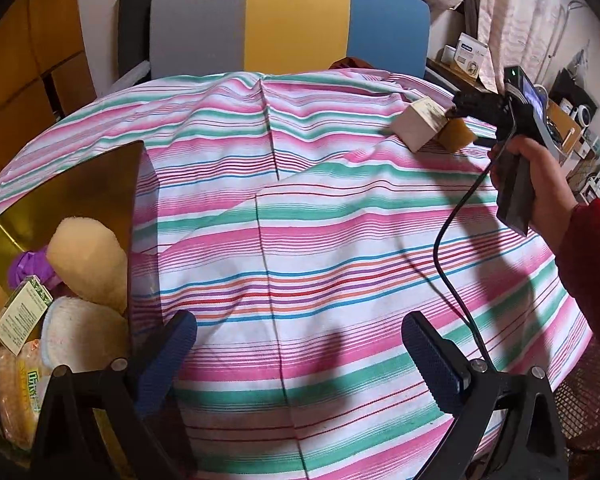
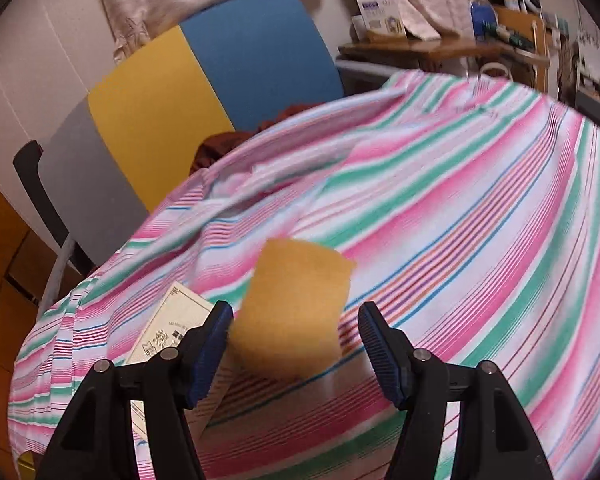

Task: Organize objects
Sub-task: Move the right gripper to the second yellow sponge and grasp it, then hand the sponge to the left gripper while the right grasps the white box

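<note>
Striped cloth [image 1: 340,240] lies bare mid-table; gold box [image 1: 80,184] crowds its left edge. Left gripper [image 1: 300,354] spread; right gripper [image 2: 296,344] spread around sponge [image 2: 296,304], beside carton [image 2: 172,320].

Little print can be read. On the pale cream cardboard box [image 2: 172,320] lying on the striped cloth, at about 8 o'clock in the right wrist view, dark East Asian characters and a line of small Latin capitals are seen, but blur keeps them from being made out. In the left wrist view, at 8 o'clock, fine print is carried on a small green-and-white carton [image 1: 22,314] in the gold bin [image 1: 60,188], and bold green-edged characters on a yellow packet [image 1: 30,396] below it; neither is legible.
</note>
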